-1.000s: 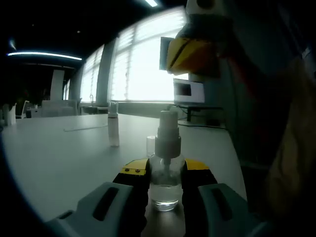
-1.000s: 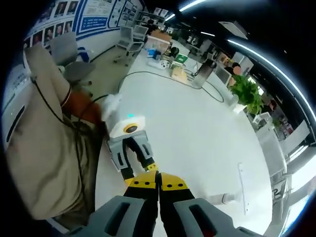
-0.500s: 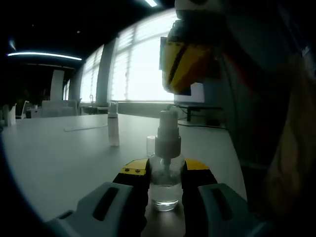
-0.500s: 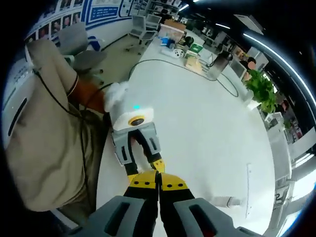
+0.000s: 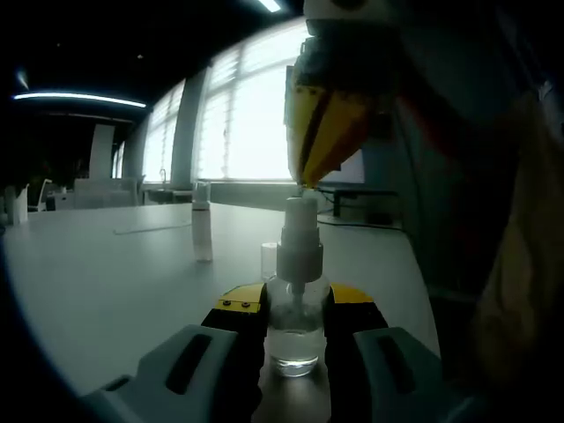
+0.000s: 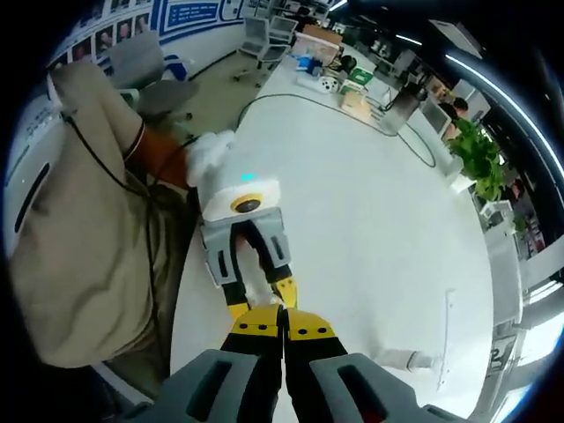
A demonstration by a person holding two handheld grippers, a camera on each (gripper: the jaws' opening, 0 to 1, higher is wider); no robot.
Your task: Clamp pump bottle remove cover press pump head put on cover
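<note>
Jaws of the left hand-held gripper (image 5: 295, 322) rise from 6 o'clock in the left gripper view and close snugly on the clear pump bottle (image 5: 295, 330), one yellow pad on each side of its lower body. The bottle stands upright on the white bench (image 5: 115, 282), so the grip looks meant to keep it from tipping or sliding while force comes from above. Its pump head (image 5: 300, 231) is bare, with no cover on it. Straight above, toward 12 o'clock, the right hand-held gripper (image 5: 304, 181) hangs with its yellow tips pressed together into a blunt point, holding nothing, and that point sits right at the top of the pump head; whether it touches yet is hard to tell. Closed tips make a firm pusher, which suits the pressing step.

In the right gripper view the right gripper's own jaws stand shut at 6 o'clock, looking down on the left hand-held gripper (image 6: 260, 295), whose handle is held by a person's gloved hand (image 6: 207, 154).

Farther back on the bench, toward 9 o'clock of the bottle in the left gripper view, stands a tall slim spray bottle (image 5: 203, 231), well apart. A small clear piece just behind the pump may be the removed cover (image 5: 269, 258), though that is uncertain. Beyond are bright windows (image 5: 256, 115), a monitor (image 5: 339, 167) and dim office desks
</note>
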